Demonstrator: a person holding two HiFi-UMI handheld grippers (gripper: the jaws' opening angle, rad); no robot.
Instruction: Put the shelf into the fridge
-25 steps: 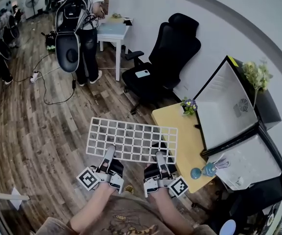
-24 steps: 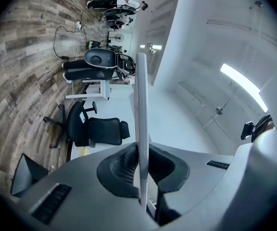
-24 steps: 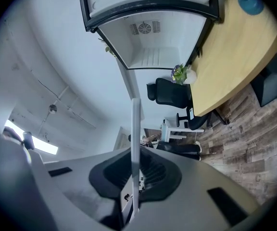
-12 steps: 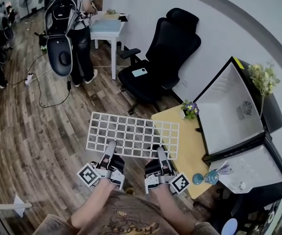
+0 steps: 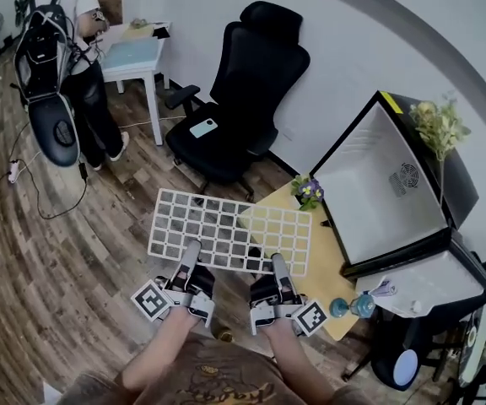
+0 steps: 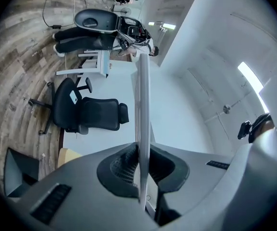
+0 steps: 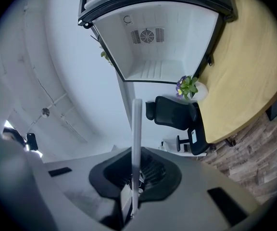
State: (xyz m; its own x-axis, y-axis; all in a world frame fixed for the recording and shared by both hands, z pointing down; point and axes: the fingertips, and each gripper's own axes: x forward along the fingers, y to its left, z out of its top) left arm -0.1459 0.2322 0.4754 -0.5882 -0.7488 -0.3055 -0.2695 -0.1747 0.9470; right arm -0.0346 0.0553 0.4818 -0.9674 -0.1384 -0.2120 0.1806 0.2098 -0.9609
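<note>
I hold a white wire-grid shelf (image 5: 226, 229) flat in front of me, over the floor and the near end of a yellow table (image 5: 327, 277). My left gripper (image 5: 191, 256) is shut on the shelf's near edge at the left, and my right gripper (image 5: 278, 266) is shut on that edge at the right. In each gripper view the shelf shows edge-on as a thin white bar (image 6: 142, 124) (image 7: 135, 148) pinched between the jaws. The small fridge (image 5: 378, 184) stands open on the table's far right, its white inside (image 7: 162, 47) bare, with its door (image 5: 433, 281) swung toward me.
A black office chair (image 5: 239, 99) with a phone on its seat stands beyond the shelf. A small flower pot (image 5: 308, 192) sits on the table by the fridge, and a blue-green object (image 5: 351, 305) near the table's front. A person (image 5: 62, 66) stands at a small white table (image 5: 137, 53), far left.
The view has swung right and forward: chair, table and fridge have shifted left and closer. The shelf stays gripped by both grippers and now reaches further over the yellow table.
</note>
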